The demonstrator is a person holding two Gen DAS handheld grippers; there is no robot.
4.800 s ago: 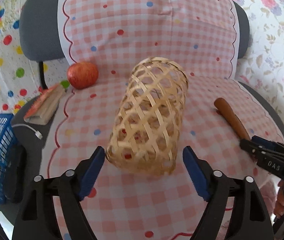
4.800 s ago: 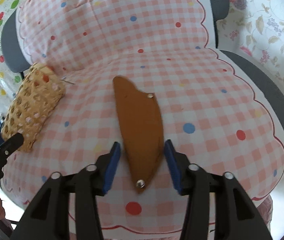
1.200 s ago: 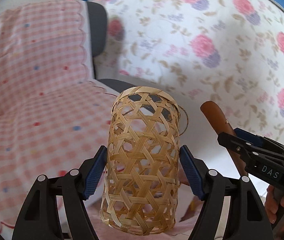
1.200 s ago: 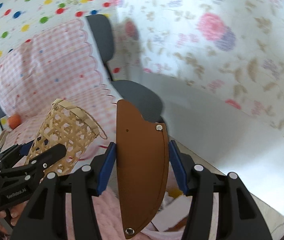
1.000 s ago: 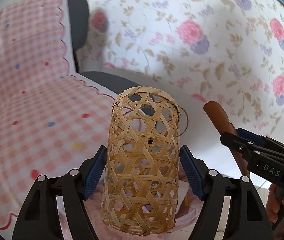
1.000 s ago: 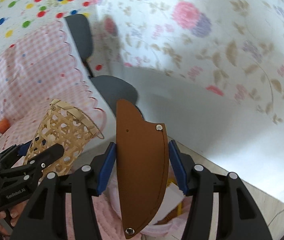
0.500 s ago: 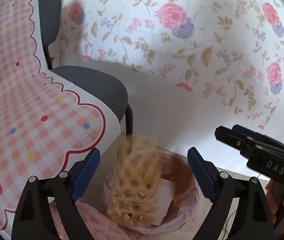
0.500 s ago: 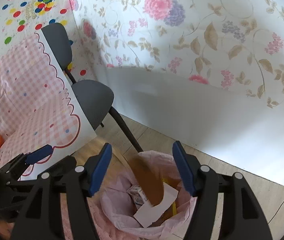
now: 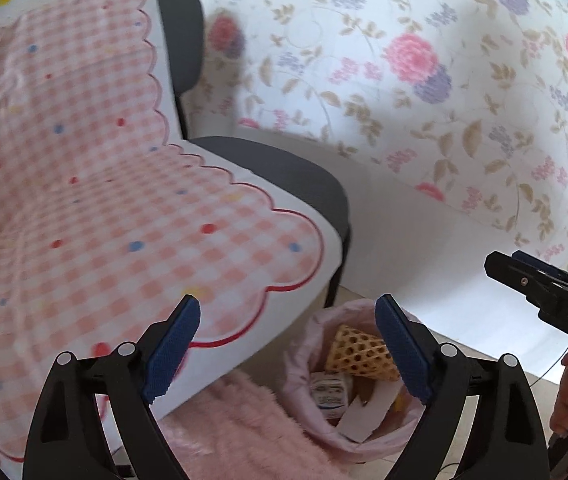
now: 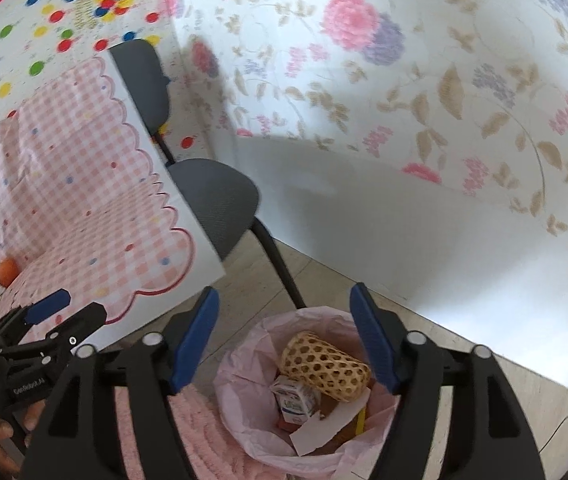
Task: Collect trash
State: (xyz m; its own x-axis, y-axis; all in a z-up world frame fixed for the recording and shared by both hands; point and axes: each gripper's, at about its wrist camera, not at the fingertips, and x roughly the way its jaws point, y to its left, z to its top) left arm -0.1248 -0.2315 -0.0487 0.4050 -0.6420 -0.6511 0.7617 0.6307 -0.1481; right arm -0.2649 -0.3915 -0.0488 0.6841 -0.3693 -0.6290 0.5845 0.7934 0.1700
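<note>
Showing only rightward: orange fruit [image 10: 7,271] on cloth [image 10: 83,200].

I count one pink-lined trash bin [image 10: 243,364] holding one woven basket [image 10: 326,366] and one small carton [image 10: 296,398], plus one chair [image 10: 211,196], one apple [image 10: 6,271].
</note>
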